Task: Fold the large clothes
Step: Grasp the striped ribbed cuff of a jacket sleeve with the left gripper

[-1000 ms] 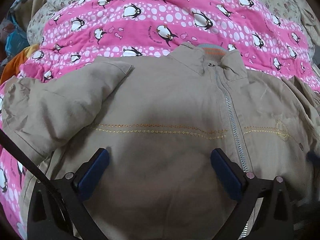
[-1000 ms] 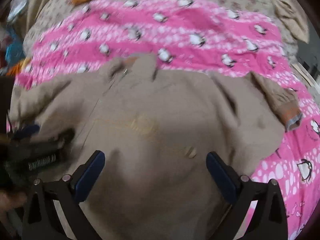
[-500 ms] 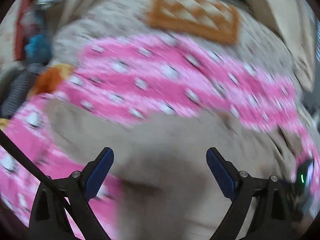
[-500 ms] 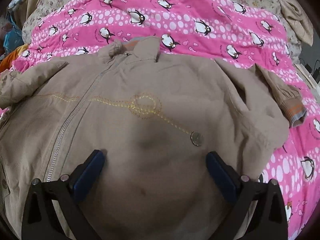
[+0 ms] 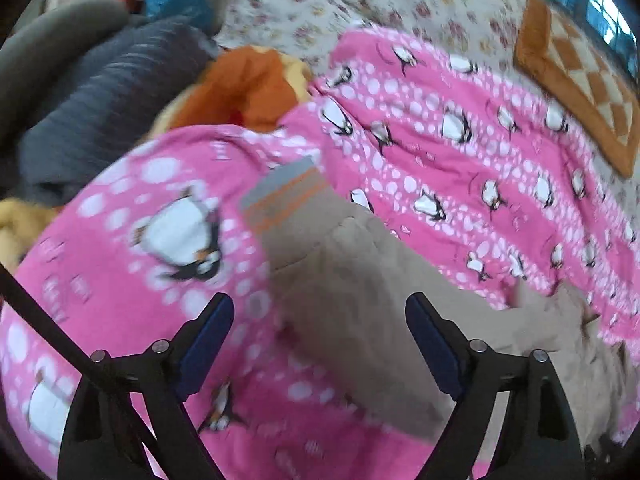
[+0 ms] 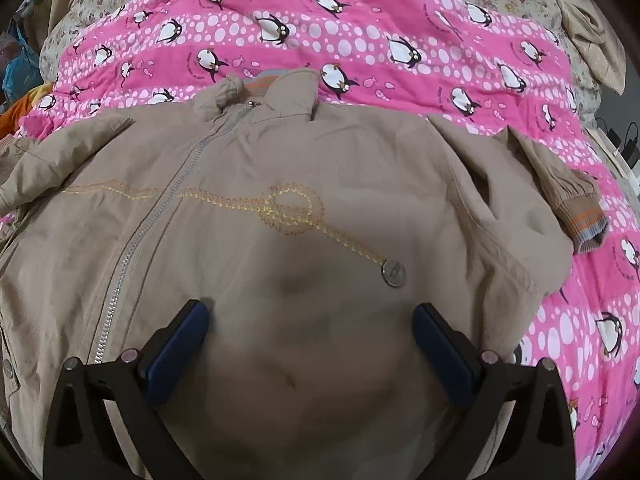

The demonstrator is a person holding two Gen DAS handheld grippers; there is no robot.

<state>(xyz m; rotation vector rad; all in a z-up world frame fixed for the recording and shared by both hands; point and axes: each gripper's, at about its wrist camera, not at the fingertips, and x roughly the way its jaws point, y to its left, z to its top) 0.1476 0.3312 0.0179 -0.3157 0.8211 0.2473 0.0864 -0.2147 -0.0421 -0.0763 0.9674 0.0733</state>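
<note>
Basically nothing folded yet: beige zip-up cotton jacket (image 6: 280, 240) spread flat, front up, on the pink penguin-print quilt (image 6: 360, 40) over the bed. Sleeves out at 9 and 3 o'clock. Left tongs (image 5: 320, 344) and right tongs (image 6: 312, 344) wide apart, holding nothing.

Your left gripper (image 5: 319, 346) and right gripper (image 6: 311, 350) look alike: each has two black angular plastic arms ending in dark blue rectangular pads (image 6: 178, 350), with small silver screws (image 5: 478, 346) at the joints, and a thin black cable (image 5: 60, 338) crosses the left one's lower corner
</note>
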